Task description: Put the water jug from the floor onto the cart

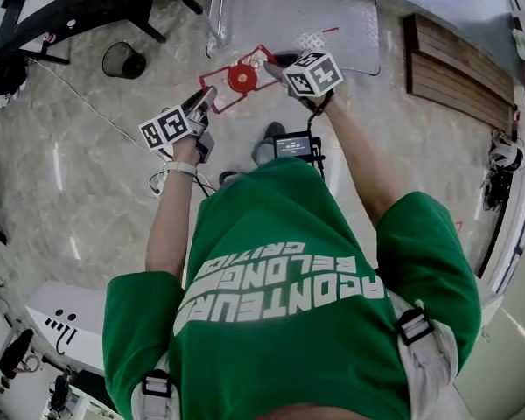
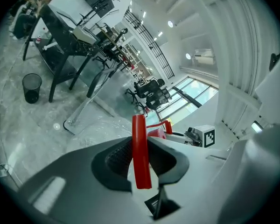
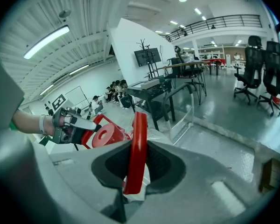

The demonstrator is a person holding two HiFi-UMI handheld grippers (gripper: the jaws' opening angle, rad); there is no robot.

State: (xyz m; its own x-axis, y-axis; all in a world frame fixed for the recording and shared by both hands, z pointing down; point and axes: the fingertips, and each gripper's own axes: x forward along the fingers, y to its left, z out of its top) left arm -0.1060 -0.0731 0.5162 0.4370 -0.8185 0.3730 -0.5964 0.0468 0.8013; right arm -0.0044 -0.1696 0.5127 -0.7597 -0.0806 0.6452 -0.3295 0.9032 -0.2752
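Observation:
The water jug shows from above in the head view as a red cap [image 1: 241, 78] inside a red handle frame, held in the air just before the silvery cart platform [image 1: 297, 20]. My left gripper [image 1: 204, 105] is shut on the frame's left bar, my right gripper [image 1: 273, 66] on its right bar. In the left gripper view a red handle bar [image 2: 141, 153] sits clamped between the pads of the left gripper [image 2: 141, 148], with the right gripper's marker cube [image 2: 204, 136] beyond. In the right gripper view the right gripper [image 3: 136, 158] pinches a red bar [image 3: 137, 148]; the cap [image 3: 105, 135] lies behind it.
A black mesh bin [image 1: 123, 59] and a black desk [image 1: 70, 7] stand at the far left. A wooden slatted pallet [image 1: 459, 68] lies right of the cart. The cart's push bar [image 3: 186, 111] rises at its edge. Office chairs [image 3: 252, 64] stand further back.

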